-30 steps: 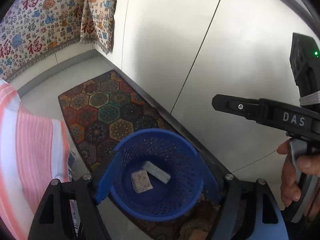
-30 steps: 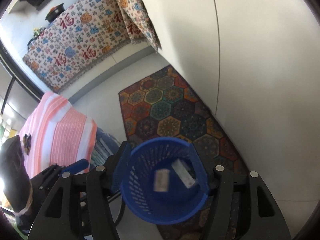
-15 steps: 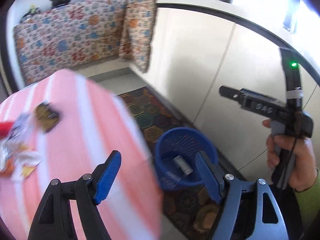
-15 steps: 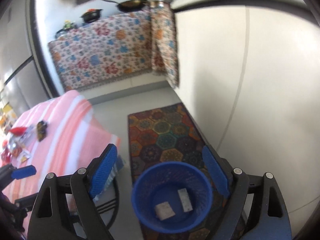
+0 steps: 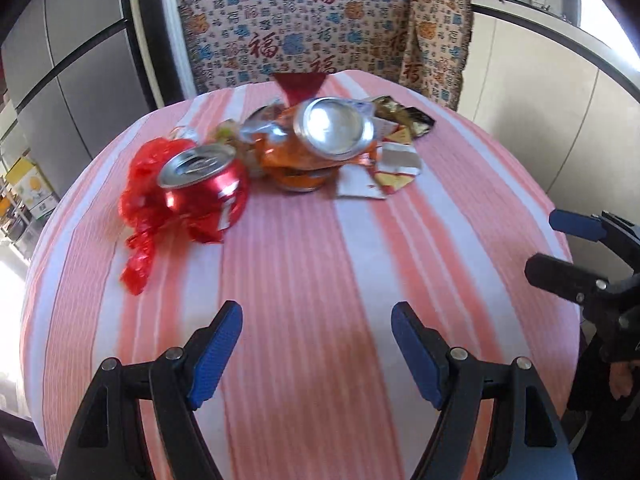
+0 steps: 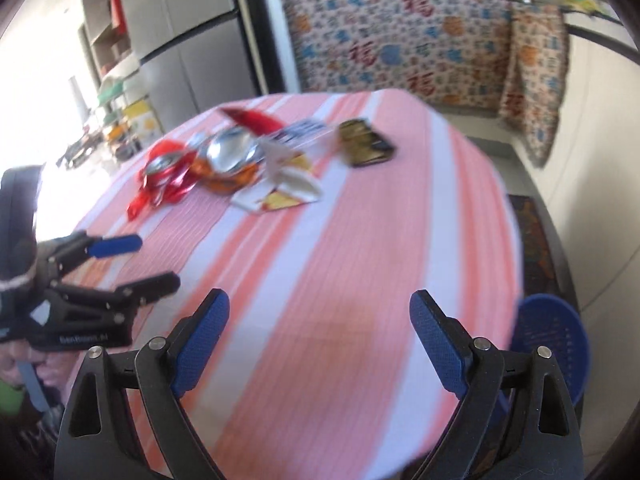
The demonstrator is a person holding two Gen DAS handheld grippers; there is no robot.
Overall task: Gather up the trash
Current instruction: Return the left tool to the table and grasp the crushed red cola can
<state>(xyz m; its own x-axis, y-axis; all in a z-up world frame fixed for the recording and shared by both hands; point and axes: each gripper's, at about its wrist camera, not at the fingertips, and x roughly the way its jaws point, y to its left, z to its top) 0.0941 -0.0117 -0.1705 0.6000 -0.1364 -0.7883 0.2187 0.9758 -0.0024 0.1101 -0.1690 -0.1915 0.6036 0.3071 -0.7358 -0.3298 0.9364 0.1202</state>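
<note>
The left tongs [image 5: 316, 348] are spread wide with nothing in them. Far past their tips, on the striped desk [image 5: 320, 272], sit a red can [image 5: 204, 184], an orange can [image 5: 320, 140] and wrappers [image 5: 394, 164]. The right tongs [image 6: 320, 334] are opening, empty too. The blue bin [image 6: 554, 340] stands on the floor, right of the desk.
</note>
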